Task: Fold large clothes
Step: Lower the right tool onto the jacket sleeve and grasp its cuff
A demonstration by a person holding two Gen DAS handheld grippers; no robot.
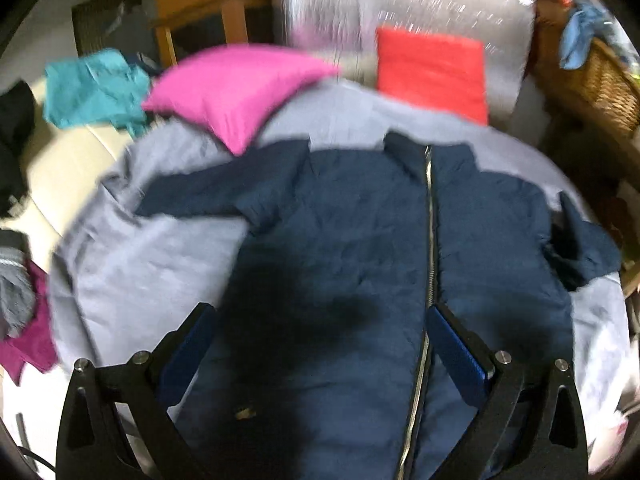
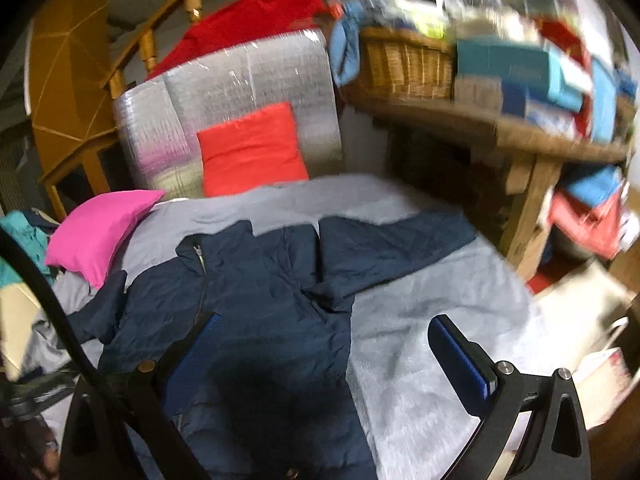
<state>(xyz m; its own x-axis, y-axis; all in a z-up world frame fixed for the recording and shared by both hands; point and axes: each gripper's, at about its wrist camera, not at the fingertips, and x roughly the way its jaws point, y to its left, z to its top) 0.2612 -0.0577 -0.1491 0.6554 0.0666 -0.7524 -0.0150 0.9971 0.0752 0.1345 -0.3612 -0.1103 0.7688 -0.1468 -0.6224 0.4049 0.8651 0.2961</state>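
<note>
A large navy jacket lies face up and spread flat on a bed covered with a pale grey sheet, its collar toward the pink pillow and the red cushion, its silver zipper closed down the middle and both sleeves thrown out to the sides. The left gripper hovers above the lower body of the jacket with its fingers spread wide and nothing between them; the right gripper hangs over the jacket's right edge, one finger above the cloth and the other above bare sheet, likewise wide apart and empty. The fabric looks crinkled and slightly puffy, so it is probably a light, padded shell: soft, limp, rather slick, and apt to slide off itself once folded. It will likely sag unless pinched through both layers; the cuff of a sleeve, the shoulder seam or the hem corners seem the surest holds, with the zipper giving a stiff line to fold along. Boxes beside the wicker basket bear print, but blur makes it unreadable; no label shows on the jacket.
</note>
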